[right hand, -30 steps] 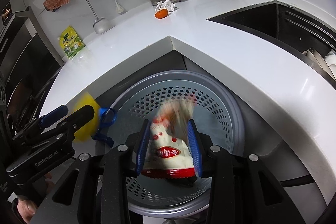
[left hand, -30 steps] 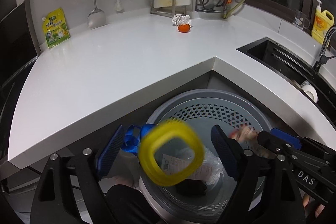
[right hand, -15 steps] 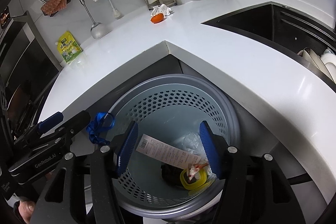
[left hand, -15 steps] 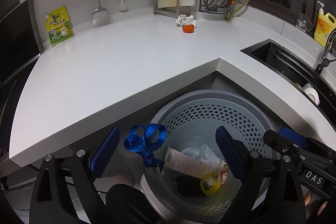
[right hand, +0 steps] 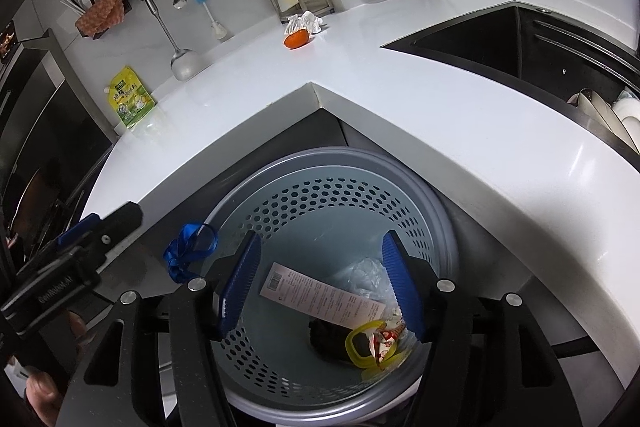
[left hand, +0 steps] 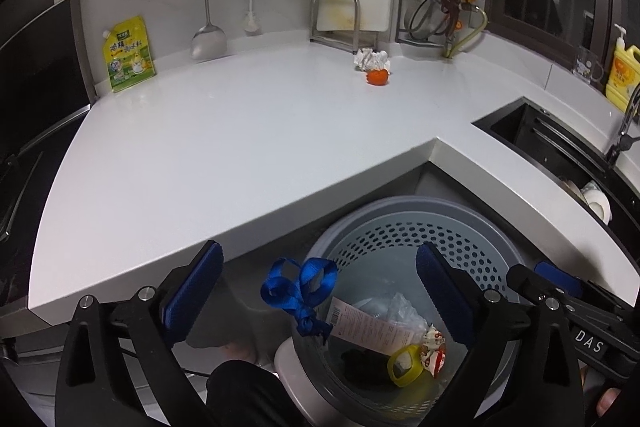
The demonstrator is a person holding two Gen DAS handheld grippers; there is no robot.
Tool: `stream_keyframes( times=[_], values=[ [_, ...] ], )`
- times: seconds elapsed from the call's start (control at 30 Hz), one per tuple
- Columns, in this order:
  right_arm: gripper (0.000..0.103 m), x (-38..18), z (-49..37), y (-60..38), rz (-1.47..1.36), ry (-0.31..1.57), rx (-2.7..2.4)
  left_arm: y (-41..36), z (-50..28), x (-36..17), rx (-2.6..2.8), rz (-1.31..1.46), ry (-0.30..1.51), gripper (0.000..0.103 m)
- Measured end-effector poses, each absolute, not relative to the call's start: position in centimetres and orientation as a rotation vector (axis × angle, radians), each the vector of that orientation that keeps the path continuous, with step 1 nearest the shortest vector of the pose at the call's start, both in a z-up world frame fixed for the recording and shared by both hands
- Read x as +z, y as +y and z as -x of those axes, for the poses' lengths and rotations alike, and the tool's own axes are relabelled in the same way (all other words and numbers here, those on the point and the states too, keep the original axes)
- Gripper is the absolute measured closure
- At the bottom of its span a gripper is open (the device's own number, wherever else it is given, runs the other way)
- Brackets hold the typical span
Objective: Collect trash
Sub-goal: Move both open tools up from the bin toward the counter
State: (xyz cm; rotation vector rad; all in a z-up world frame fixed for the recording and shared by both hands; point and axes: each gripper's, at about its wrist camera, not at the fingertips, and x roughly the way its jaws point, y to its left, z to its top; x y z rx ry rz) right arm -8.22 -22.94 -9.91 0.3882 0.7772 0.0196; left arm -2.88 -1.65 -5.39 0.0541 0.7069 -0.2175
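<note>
A grey perforated trash bin (left hand: 404, 227) (right hand: 328, 195) stands below the counter corner. Inside lie a yellow ring (left hand: 404, 365) (right hand: 360, 345), a red-and-white snack wrapper (left hand: 434, 345) (right hand: 384, 341), a paper label (left hand: 372, 325) (right hand: 320, 299), clear plastic and something black. My left gripper (left hand: 320, 295) is open and empty above the bin's left rim. My right gripper (right hand: 320, 287) is open and empty over the bin. On the white counter (left hand: 240, 131) at the back lie an orange peel (left hand: 377, 77) (right hand: 296, 38) and a crumpled white tissue (left hand: 372, 59) (right hand: 305, 22).
A blue ribbon (left hand: 298, 287) (right hand: 190, 251) hangs at the bin's left rim. A yellow-green pouch (left hand: 128, 53) leans on the wall. A black sink (left hand: 560, 147) with dishes is at the right, beside a yellow soap bottle (left hand: 620, 75). Utensils hang on a rail above.
A second ago my left gripper let the yellow ring fall and my right gripper held the snack wrapper. Both now lie in the bin, and both grippers have opened and risen.
</note>
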Motion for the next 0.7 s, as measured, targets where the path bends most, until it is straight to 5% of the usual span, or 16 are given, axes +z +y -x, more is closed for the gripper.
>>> stream_keyframes(
  times=[0.7],
  values=[
    [0.038,-3.6,-1.8,-23.5,-0.271,0.683,0.025,-2.3,-5.1,-0.8,-0.215,-0.056,0.602,0.006]
  ],
)
